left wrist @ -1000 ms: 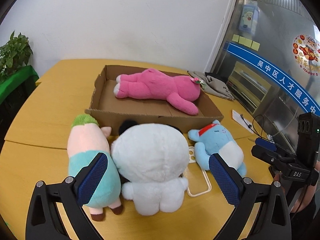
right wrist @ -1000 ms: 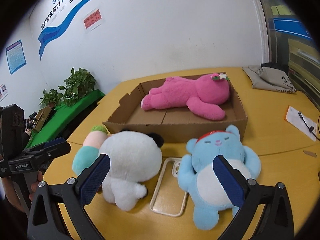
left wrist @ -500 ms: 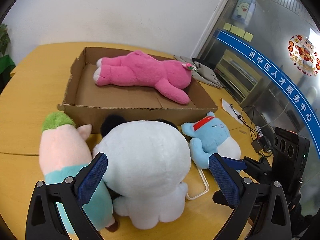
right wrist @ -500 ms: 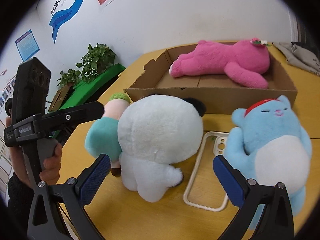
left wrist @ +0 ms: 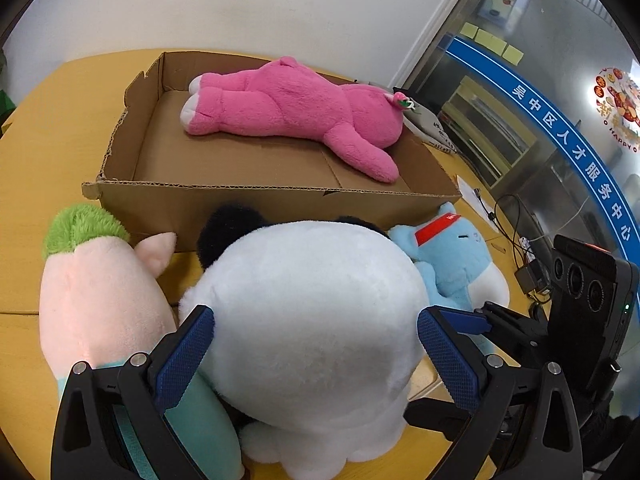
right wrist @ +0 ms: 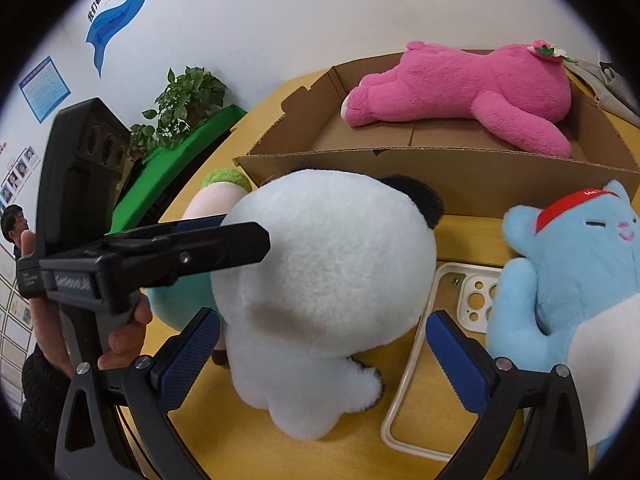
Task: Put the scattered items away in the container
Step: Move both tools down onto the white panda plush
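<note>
both tongs spread wide around white panda plush (left wrist: pixel 312 320), left tongs (left wrist: pixel 316 356), right tongs (right wrist: pixel 324 354), pink bear (left wrist: pixel 296 116) in cardboard box (left wrist: pixel 256 200)

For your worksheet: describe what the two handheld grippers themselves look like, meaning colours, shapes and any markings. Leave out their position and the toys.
The left gripper and right gripper match: black angular frames with silver screws, each with two flat fingers faced in textured blue pads. Seen from outside, the body is a black block with three round lenses, small white lettering on its side, and a pistol-style handle.
</note>
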